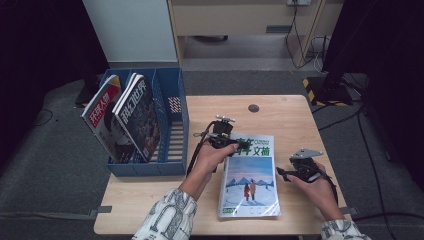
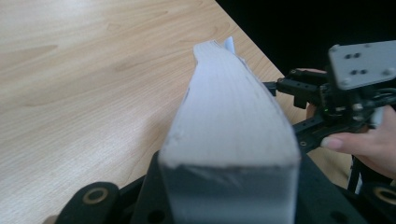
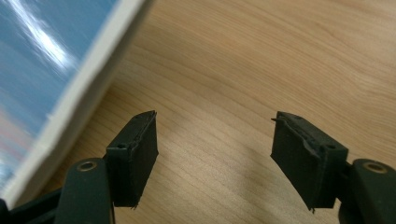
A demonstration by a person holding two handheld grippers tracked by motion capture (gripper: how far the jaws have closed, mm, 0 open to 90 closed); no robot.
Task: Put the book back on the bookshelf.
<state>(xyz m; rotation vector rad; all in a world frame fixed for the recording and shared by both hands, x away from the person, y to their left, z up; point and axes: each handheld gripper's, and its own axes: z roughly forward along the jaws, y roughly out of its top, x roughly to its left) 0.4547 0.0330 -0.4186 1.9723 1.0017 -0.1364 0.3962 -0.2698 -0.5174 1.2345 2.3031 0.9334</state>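
Observation:
A thick magazine stack with a blue snowy cover lies flat on the wooden table. My left gripper is shut on the stack's far edge. In the left gripper view the white page edge runs away from between the jaws, bowed slightly off the table. My right gripper stands open just right of the stack, level with its middle, and its jaws point at the stack's side. In the right gripper view the two pads are wide apart over bare wood, with the stack's edge to their left.
A blue file holder stands at the table's left with two upright magazines in its left slots; its right slot holds nothing. A round cable hole sits near the far edge. The right gripper shows beyond the stack.

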